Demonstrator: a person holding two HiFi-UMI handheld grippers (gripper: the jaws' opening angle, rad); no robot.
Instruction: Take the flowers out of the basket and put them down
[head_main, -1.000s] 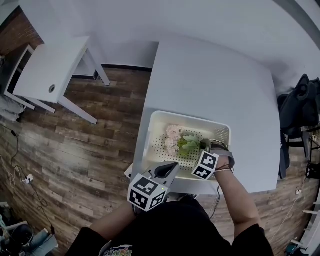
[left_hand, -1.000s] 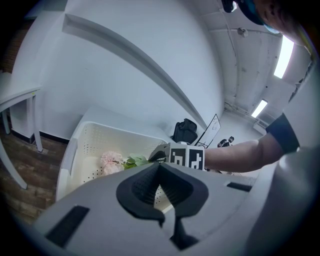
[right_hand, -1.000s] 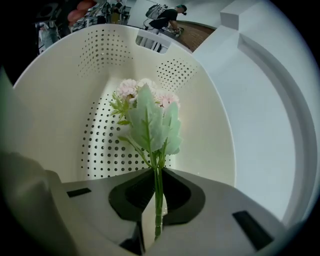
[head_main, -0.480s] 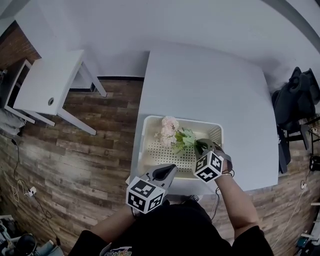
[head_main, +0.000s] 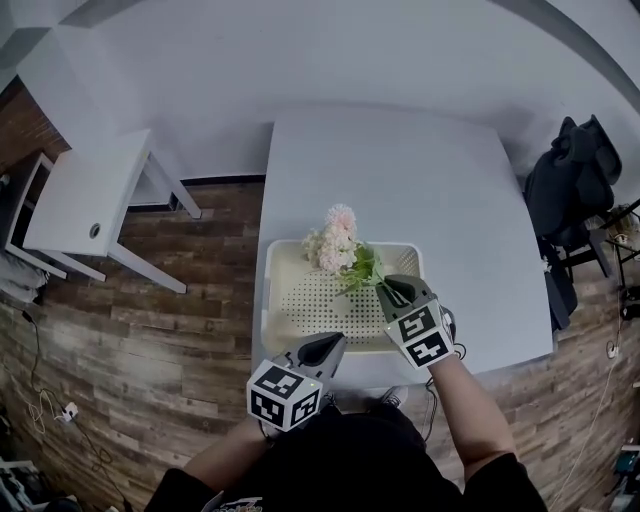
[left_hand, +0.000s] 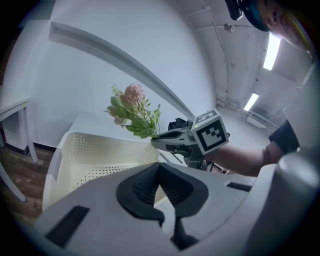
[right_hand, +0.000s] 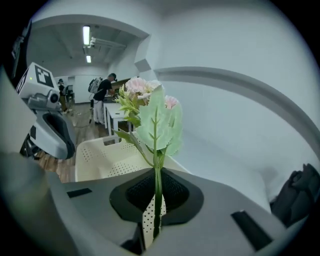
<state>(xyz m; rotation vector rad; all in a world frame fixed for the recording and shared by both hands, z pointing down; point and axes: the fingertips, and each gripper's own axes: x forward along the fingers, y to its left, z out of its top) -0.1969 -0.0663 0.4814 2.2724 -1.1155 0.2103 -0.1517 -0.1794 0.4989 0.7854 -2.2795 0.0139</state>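
Observation:
A small bunch of pink flowers (head_main: 337, 238) with green leaves is held above the white perforated basket (head_main: 268, 302), over its far rim. My right gripper (head_main: 385, 289) is shut on the thin green stem (right_hand: 157, 186); its jaws have just been closing with the stem between them. In the right gripper view the blossoms (right_hand: 142, 87) stand upright above the jaws. My left gripper (head_main: 331, 346) hovers at the basket's near edge, shut and holding nothing. From the left gripper view I see the flowers (left_hand: 132, 96) sticking out of the right gripper (left_hand: 154, 139) above the basket (left_hand: 75, 150).
The basket sits at the near edge of a white table (head_main: 400, 170). A smaller white side table (head_main: 95, 195) stands to the left on the wooden floor. A dark garment on a chair (head_main: 565, 190) is at the right. People (right_hand: 105, 90) stand far back in the room.
My right gripper has risen and rolled, lifting the flowers from the basket floor to above its far rim. The left gripper has shifted slightly near the front edge.

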